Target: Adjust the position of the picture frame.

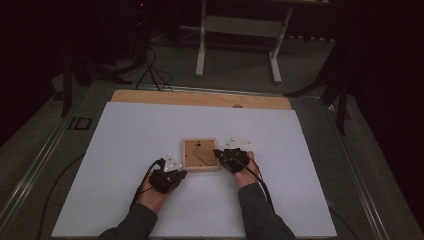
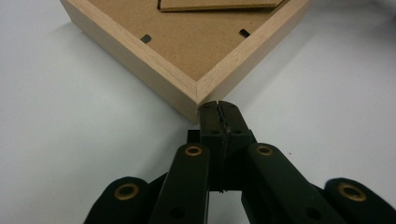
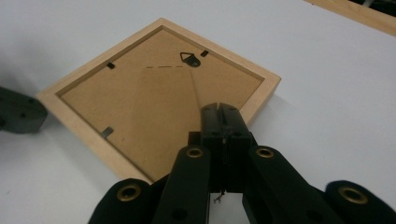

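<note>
At the bottom of the high view two sleeved forearms come up onto a white sheet (image 1: 130, 135) that covers the table. The left gripper (image 1: 181, 174) sits low and left of centre, the right gripper (image 1: 216, 152) a little higher and right of centre, each in a hand with a cable trailing back toward the lower edge.

Between them, at the middle of that view, lies a small wooden frame (image 1: 200, 155), back side up, flat on the sheet. The left gripper's tip is at its lower left corner; the right gripper's tip is over its right edge.

In the left gripper view the left gripper (image 2: 219, 109) has its jaws pressed together with nothing between them, and the tip is right at the frame's (image 2: 187, 51) near corner, at centre frame; whether it touches I cannot tell.

In the right gripper view the right gripper (image 3: 220, 112) is likewise closed on nothing, its tip hanging over the frame's (image 3: 93, 135) brown backing board near the right corner. A black hanger (image 3: 189, 59) sits toward the top of the backing, and small black clips line its inner edge. The left gripper's dark body shows at the left edge.

Beyond the sheet, in the upper part of the high view, a strip of bare wood (image 1: 200, 98) runs along the table's far edge, then grey floor with cables and the white legs of a stand (image 1: 240, 30).
</note>
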Demonstrator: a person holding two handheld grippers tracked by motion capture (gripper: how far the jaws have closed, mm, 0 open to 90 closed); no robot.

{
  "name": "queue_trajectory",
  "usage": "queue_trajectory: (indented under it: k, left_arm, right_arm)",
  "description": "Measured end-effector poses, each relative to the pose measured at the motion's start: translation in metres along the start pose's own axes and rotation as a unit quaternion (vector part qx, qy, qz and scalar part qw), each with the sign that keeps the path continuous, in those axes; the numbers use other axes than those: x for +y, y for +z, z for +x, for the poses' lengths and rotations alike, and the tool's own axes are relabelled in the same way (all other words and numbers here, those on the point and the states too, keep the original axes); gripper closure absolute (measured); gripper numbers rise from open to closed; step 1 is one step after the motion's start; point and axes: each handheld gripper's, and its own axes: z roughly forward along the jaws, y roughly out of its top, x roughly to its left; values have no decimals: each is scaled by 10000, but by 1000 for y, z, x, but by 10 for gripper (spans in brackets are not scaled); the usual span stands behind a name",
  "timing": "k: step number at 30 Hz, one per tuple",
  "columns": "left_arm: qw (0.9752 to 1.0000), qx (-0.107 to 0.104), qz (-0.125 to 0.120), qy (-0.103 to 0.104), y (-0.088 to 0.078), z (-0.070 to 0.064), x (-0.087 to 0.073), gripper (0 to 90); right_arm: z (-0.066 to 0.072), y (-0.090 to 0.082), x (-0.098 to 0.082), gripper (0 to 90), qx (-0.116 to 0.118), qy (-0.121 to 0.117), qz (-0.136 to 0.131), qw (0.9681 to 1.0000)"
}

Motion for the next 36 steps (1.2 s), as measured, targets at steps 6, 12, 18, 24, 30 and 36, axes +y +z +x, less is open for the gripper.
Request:
queue_trajectory:
  k: [6,12,18,24,30,36]
  left_arm:
    - [10000,6,11,4,1,1,1,898]
    - [10000,14,21,15,2,1,1,898]
    - [10000,42,22,-19,3,3,2,898]
    - [9999,65,10,-89,4,5,2,898]
    - [10000,67,39,-50,6,4,3,898]
    - [10000,49,52,-23,8,2,4,898]
  right_arm:
    - [1,11,5,896,17,79,52,10000]
    - [-1,17,9,897,-24,58,171,9998]
    - [1,16,10,898,-71,-41,256,9996]
    - [7,11,8,899,-35,-168,366,9992]
    - [10,9,8,900,-27,-277,437,9987]
    - [7,14,10,899,-48,-136,384,9992]
